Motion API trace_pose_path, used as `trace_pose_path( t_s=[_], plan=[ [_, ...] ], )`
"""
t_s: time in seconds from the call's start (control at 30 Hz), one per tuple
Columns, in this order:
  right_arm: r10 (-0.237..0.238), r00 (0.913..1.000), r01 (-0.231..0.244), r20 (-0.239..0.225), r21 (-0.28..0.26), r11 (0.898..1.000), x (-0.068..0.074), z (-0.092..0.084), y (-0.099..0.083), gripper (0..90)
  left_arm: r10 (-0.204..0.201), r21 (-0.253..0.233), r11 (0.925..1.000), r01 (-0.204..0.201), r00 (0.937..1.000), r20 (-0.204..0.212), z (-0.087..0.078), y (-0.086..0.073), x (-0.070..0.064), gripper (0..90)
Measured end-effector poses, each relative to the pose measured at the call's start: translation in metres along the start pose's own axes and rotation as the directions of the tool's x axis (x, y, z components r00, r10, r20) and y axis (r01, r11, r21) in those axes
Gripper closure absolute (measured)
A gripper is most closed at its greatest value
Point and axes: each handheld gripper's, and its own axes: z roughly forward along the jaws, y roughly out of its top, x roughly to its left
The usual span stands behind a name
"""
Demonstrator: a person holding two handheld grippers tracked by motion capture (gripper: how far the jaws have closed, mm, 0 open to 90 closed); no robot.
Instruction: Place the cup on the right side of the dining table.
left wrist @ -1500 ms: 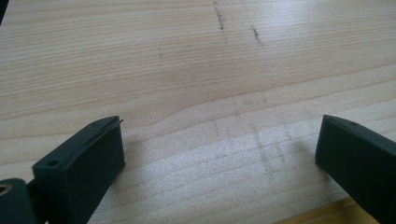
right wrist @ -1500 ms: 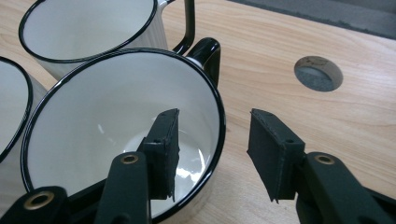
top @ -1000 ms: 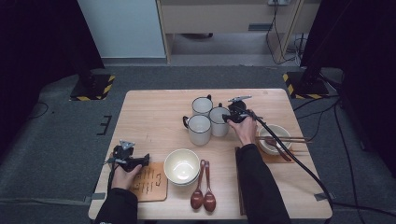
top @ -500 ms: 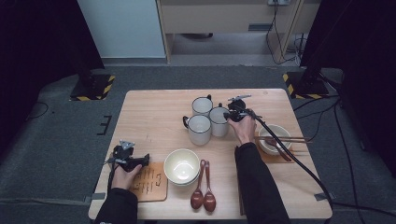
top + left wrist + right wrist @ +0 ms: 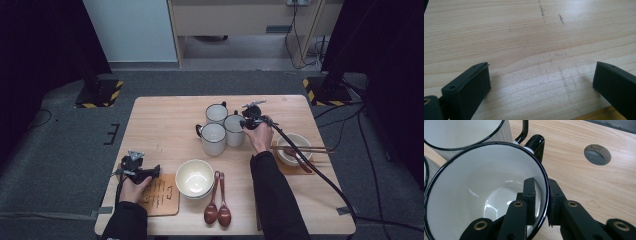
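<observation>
Three white mugs with black rims stand together at the table's middle back. My right gripper (image 5: 248,122) (image 5: 541,200) is at the right-hand mug (image 5: 234,129) (image 5: 474,190). One jaw is inside the cup and the other outside, just below the black handle. The jaws have just been closing with the mug's wall between them, and now they pinch the rim. My left gripper (image 5: 156,171) (image 5: 541,77) rests low at the front left, open over bare wood with nothing between its jaws.
A cream bowl (image 5: 194,177) sits at the front centre, with two brown spoons (image 5: 217,210) beside it. A wooden board (image 5: 159,195) lies by the left hand. A small bowl with chopsticks (image 5: 294,148) stands at the right. The table has a cable hole (image 5: 597,154).
Neither hand has shifted noticeably. The right gripper's jaws look a little narrower at the mug's rim.
</observation>
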Motion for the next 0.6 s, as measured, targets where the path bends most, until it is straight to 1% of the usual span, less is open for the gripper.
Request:
trace_pose_path(
  t_s=[0.2, 0.43, 0.6],
  plan=[
    [-0.001, 1.0, 0.001, 0.0, 0.003, 1.0, 0.0001, -0.0004, 0.0003, 80.0, 0.0, 0.0, 1.0, 0.0, 1.0, 0.0, 0.0, 0.0, 0.0, 0.2],
    [-0.001, 1.0, 0.001, 0.001, 0.02, 1.0, -0.0006, -0.0023, 0.0006, 80.2, 0.0, 0.0, 1.0, 0.0, 1.0, 0.0, 0.0, 0.0, 0.0, 0.2],
    [0.01, 0.9999, -0.01, -0.005, 0.032, 0.999, -0.0018, -0.0041, 0.0011, 80.5, 0.0, 0.0, 1.0, 0.0, 1.0, 0.0, 0.0, 0.0, 0.0, 0.2]
  ],
)
